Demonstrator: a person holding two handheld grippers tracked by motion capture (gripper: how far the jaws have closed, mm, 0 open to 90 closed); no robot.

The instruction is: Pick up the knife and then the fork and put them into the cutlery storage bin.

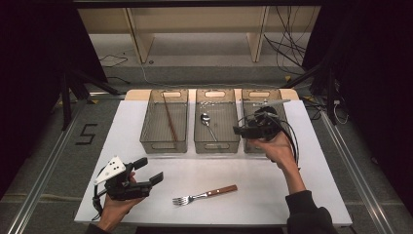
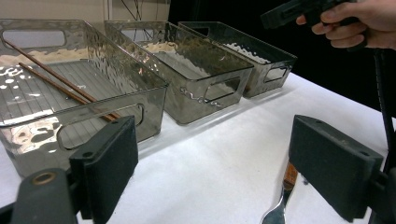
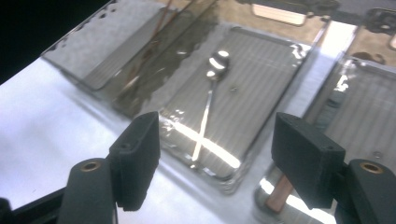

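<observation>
Three clear bins in a row at far side of tabletop point(image 1: 146, 170): left bin point(image 1: 164, 146) with chopsticks point(image 1: 170, 119), middle bin point(image 1: 216, 145) with spoon point(image 1: 208, 124), right bin point(image 1: 277, 92) with something wood-handled inside, blurred in right gripper view, hard to identify. One fork point(image 1: 204, 195) with wooden handle loose on near tabletop, outside any bin, right of left tongs point(image 1: 148, 171). Left tongs spread wide, empty, low near left edge, fork handle visible between jaws in left gripper view. Right tongs point(image 1: 238, 130) over near end of right bin, jaws apart, holding nothing. Sorting judged mostly done: chopsticks and spoon binned. Left: grab fork, drop into a bin, likely right one.
</observation>
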